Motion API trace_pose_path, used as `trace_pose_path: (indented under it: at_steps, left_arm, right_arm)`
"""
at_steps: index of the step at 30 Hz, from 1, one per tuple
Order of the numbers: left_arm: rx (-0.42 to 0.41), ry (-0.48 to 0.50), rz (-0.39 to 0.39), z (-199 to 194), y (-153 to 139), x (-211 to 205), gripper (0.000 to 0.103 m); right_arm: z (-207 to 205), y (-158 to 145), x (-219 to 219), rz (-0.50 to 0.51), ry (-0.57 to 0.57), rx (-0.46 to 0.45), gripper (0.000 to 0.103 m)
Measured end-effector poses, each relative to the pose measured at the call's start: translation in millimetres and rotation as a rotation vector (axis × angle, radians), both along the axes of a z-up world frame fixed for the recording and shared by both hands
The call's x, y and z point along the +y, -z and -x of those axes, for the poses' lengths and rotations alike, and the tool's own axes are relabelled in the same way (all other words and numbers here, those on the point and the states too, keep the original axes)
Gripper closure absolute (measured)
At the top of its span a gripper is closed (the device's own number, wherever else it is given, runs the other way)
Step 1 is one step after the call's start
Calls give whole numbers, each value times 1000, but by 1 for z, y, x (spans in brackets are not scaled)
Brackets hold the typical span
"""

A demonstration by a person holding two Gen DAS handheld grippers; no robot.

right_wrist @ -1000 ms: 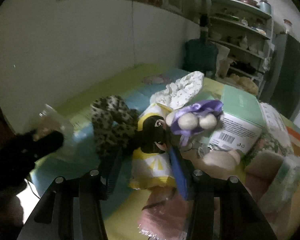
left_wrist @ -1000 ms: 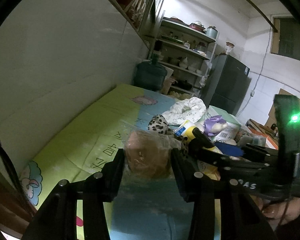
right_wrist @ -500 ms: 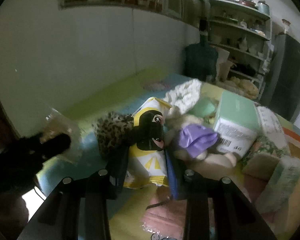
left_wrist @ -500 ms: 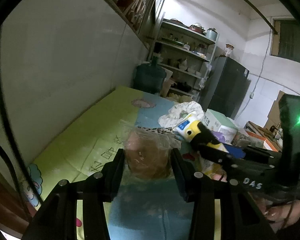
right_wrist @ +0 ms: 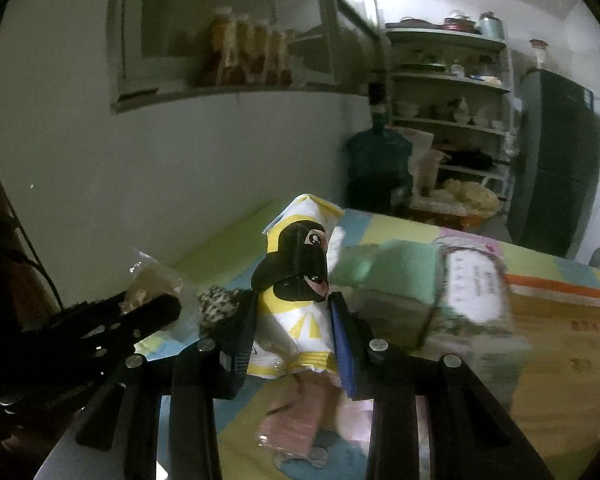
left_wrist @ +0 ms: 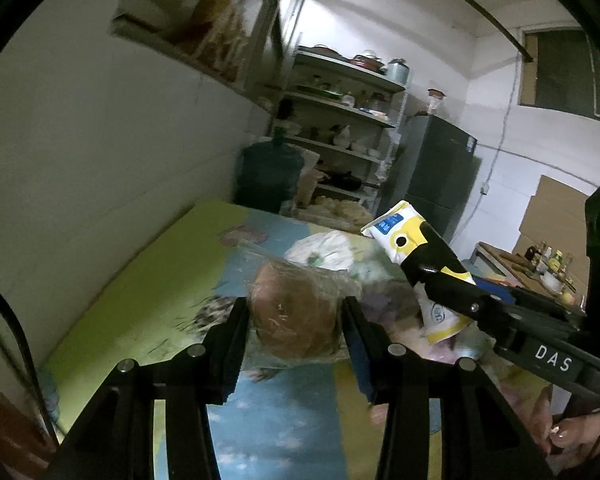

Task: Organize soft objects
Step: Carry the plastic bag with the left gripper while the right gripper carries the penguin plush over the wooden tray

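"DAS" on right claw [left_wrist: 440, 276]

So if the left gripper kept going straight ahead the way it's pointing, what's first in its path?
Probably the white cloth bundle on the mat, just beyond the bagged bun held in the left gripper; depth is hard to judge.

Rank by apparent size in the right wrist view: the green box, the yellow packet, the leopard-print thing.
1. green box, though blurred.
2. yellow packet, held close to the camera, which inflates it.
3. leopard-print thing, smallest and partly hidden.
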State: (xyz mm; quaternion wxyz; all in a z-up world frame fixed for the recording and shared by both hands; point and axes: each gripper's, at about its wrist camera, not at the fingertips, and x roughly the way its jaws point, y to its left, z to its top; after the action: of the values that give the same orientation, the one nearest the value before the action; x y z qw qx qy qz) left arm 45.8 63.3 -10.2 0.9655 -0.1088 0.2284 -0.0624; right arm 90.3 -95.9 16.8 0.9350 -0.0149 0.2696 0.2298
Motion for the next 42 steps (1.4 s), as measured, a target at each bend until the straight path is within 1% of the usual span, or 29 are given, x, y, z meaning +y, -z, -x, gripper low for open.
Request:
trace_pose_path:
  at_steps: [6, 11, 21, 29, 34, 42]
  left_arm:
    - [-13, 73, -18, -8, -16, -40, 57]
    - [-20, 149, -26, -20, -30, -81, 57]
    - [-7, 281, -35, -44, -41, -160, 57]
    - [18, 362, -30, -55, -38, -220, 57]
    - [58, 420, -28, -64, -31, -258, 57]
    - [106, 465, -39, -79, -18, -309, 57]
  right_arm:
    - [-2, -9, -45, -36, 75, -10, 67]
    - [3, -14, -87, -53, 145, -21, 67]
    - [16, -20, -179, -60, 306, -32, 67]
    - [25, -13, -245, -43, 419, -13, 67]
    - [29, -5, -283, -44, 482, 6, 67]
    - [33, 12, -337, -47, 555, 51, 67]
